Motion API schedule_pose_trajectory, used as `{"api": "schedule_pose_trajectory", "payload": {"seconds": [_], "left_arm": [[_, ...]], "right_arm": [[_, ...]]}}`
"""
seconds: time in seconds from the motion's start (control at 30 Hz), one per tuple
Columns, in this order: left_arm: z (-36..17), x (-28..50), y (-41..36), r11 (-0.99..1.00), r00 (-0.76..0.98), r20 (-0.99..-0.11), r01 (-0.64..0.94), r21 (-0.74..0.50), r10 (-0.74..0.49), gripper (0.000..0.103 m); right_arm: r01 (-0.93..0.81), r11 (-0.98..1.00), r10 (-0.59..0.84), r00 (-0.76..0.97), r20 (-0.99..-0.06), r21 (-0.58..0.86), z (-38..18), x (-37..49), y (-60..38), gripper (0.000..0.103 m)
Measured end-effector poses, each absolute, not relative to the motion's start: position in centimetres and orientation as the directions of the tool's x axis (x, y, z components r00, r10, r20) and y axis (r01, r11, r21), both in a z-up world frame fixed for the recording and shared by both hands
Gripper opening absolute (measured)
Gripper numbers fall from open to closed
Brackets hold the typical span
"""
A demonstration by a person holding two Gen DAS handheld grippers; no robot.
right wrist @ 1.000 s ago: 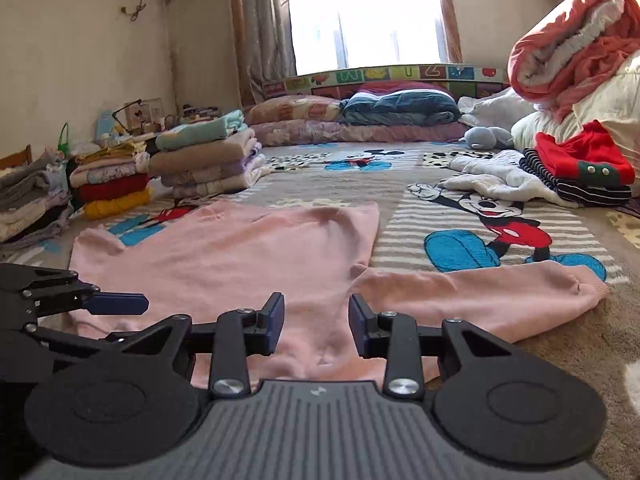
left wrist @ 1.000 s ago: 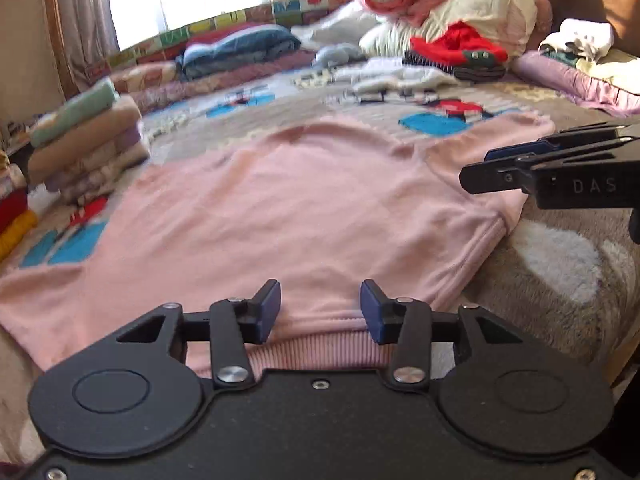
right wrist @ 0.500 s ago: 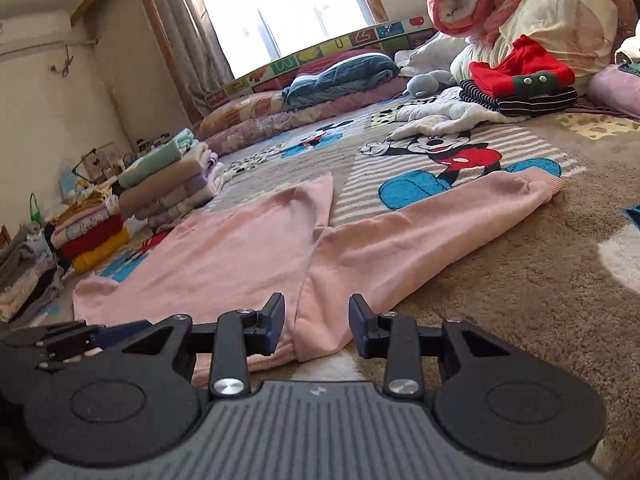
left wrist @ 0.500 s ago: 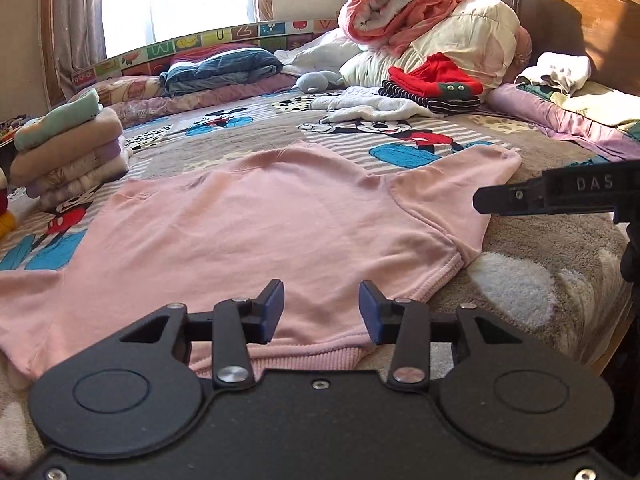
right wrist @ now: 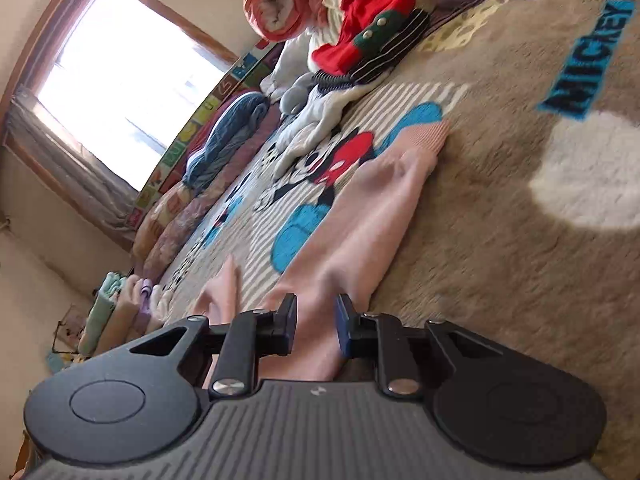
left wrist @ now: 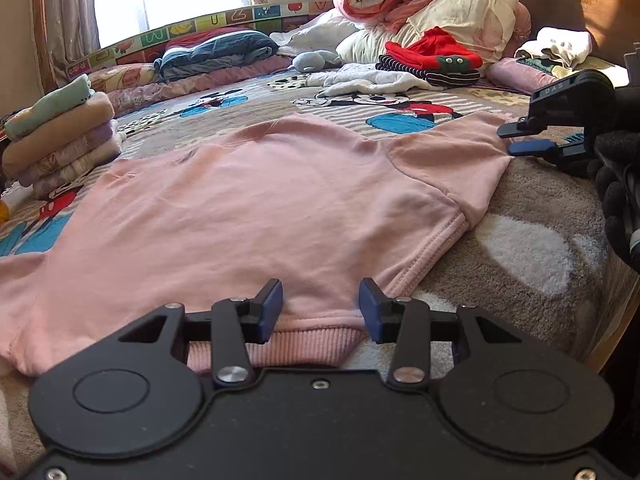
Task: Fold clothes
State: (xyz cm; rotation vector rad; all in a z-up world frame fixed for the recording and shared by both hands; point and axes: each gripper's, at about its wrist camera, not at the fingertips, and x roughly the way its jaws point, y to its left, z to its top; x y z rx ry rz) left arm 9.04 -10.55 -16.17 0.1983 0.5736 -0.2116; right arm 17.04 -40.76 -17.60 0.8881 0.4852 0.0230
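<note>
Pink sweatshirt [left wrist: 248, 200] flat on bed blanket [left wrist: 540, 240], hem near. Right sleeve [right wrist: 360, 216] runs far-right, long axis away from right gripper [right wrist: 316, 326]; jaws closing, sleeve between. Left gripper [left wrist: 320, 304] spread over hem [left wrist: 304, 346], gripping nothing.

One pink sweatshirt [left wrist: 256, 200], two grippers — left [left wrist: 320, 304], right [left wrist: 516, 140] — one stack of folded clothes [left wrist: 60, 136].
</note>
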Motion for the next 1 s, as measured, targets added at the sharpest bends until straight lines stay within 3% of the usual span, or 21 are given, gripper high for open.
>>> {"api": "schedule_pose_trajectory", "payload": {"seconds": [0.1,0.27,0.37,0.43,0.53,0.7,0.77,0.9,1.0], "left_arm": [[-16.1,9.0,-10.5,0.959,0.818,-0.556,0.255,0.122,-0.147,0.041],[-16.1,9.1,-10.5,0.963,0.813,-0.564,0.248,0.109,-0.145,0.041],[-16.1,9.0,-10.5,0.963,0.812,-0.565,0.248,0.108,-0.146,0.041],[-16.1,9.0,-10.4,0.961,0.812,-0.564,0.253,0.11,-0.149,0.041],[-16.2,8.9,-10.3,0.96,0.812,-0.564,0.257,0.111,-0.153,0.041],[-16.2,8.9,-10.4,0.959,0.812,-0.563,0.259,0.115,-0.152,0.042],[-16.2,8.9,-10.4,0.959,0.812,-0.563,0.26,0.116,-0.152,0.042],[-16.3,8.9,-10.3,0.958,0.812,-0.563,0.261,0.119,-0.152,0.042],[-16.3,9.0,-10.4,0.958,0.812,-0.564,0.261,0.122,-0.149,0.042]], "right_arm": [[0.279,0.647,0.085,0.898,-0.431,0.71,-17.5,16.3,-43.2,0.023],[0.179,0.67,0.078,0.948,-0.308,0.721,-16.2,15.1,-41.9,0.035],[-0.015,0.638,0.293,0.929,-0.226,0.77,-15.4,16.9,-39.2,0.05],[-0.08,0.56,0.44,0.872,-0.214,0.824,-16.1,19.0,-37.3,0.05],[-0.06,0.481,0.587,0.764,-0.269,0.875,-17.9,21.9,-33.8,0.05],[0.027,0.576,0.448,0.826,-0.343,0.817,-17.0,22.9,-35.1,0.046],[0.086,0.575,0.363,0.864,-0.348,0.814,-17.1,23.3,-37.5,0.04],[0.17,0.583,0.214,0.911,-0.352,0.795,-17.1,23.3,-41.5,0.043],[0.182,0.487,0.211,0.925,-0.317,0.854,-18.5,23.1,-44.2,0.041]]}}
